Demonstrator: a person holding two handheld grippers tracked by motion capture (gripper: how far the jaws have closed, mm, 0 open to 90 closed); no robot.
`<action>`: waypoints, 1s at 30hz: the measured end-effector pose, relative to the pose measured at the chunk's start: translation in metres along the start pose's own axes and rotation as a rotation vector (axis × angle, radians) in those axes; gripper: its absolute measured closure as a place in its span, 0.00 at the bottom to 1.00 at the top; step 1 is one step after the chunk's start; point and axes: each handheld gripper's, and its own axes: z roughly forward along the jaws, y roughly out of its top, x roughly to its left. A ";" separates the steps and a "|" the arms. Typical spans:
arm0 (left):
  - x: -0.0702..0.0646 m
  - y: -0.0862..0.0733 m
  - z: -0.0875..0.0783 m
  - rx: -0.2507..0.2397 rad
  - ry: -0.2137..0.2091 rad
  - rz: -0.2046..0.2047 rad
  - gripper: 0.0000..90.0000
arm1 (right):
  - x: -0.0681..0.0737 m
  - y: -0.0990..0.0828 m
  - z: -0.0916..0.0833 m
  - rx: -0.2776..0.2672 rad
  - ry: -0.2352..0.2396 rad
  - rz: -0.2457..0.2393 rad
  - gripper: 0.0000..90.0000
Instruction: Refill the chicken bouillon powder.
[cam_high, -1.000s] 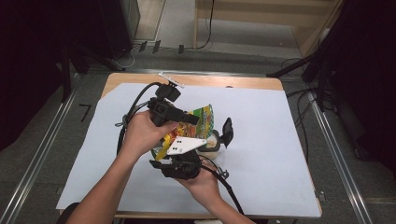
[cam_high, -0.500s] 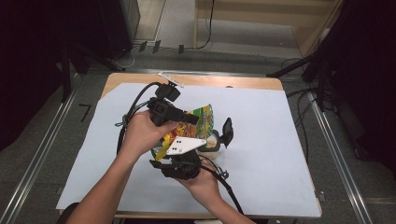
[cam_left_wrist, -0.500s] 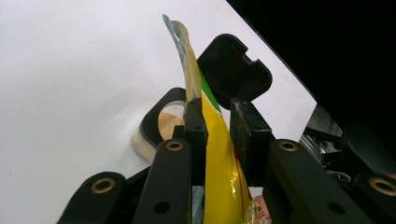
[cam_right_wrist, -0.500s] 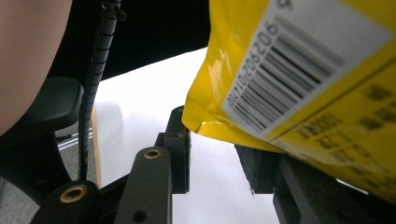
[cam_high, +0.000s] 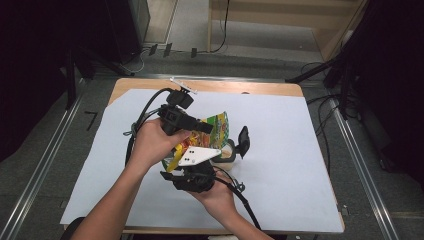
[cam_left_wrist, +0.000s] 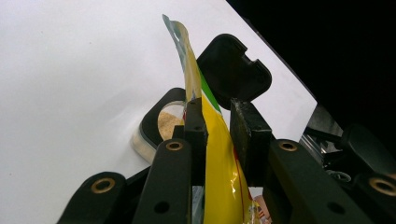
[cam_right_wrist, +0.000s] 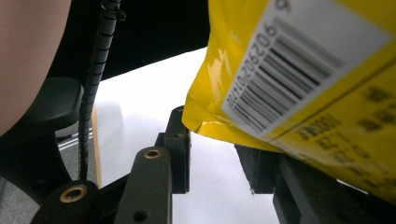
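A yellow and green snack bag (cam_high: 218, 125) is held up over the middle of the white table cover. My left gripper (cam_high: 206, 127) reaches in from the left, and in the left gripper view it (cam_left_wrist: 217, 112) is shut on the bag (cam_left_wrist: 215, 158), which stands edge-on between the pads. Below and beyond the bag sits a small clear container (cam_left_wrist: 161, 125) of beige contents with its black hinged lid (cam_left_wrist: 236, 70) open. My right gripper (cam_high: 212, 161) is under the bag's lower end. Its jaws (cam_right_wrist: 215, 149) stand apart with white table between them, and the bag's barcode corner (cam_right_wrist: 289, 70) hangs just above.
The container (cam_high: 229, 152) and its raised lid (cam_high: 243, 140) sit right of both hands. A white sheet (cam_high: 295, 150) covers the wooden table. Cables trail from both grippers across the sheet. Metal rails and dark stands border the table on both sides.
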 end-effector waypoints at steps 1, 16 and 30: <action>0.000 0.000 0.000 0.001 0.001 0.001 0.87 | 0.000 0.000 0.000 -0.001 0.000 0.000 0.76; -0.001 0.000 0.000 0.005 0.002 0.009 0.87 | 0.001 0.000 0.000 -0.003 -0.013 -0.011 0.77; -0.003 0.000 -0.001 -0.009 0.018 0.024 0.87 | 0.000 -0.001 0.001 -0.009 -0.015 -0.013 0.77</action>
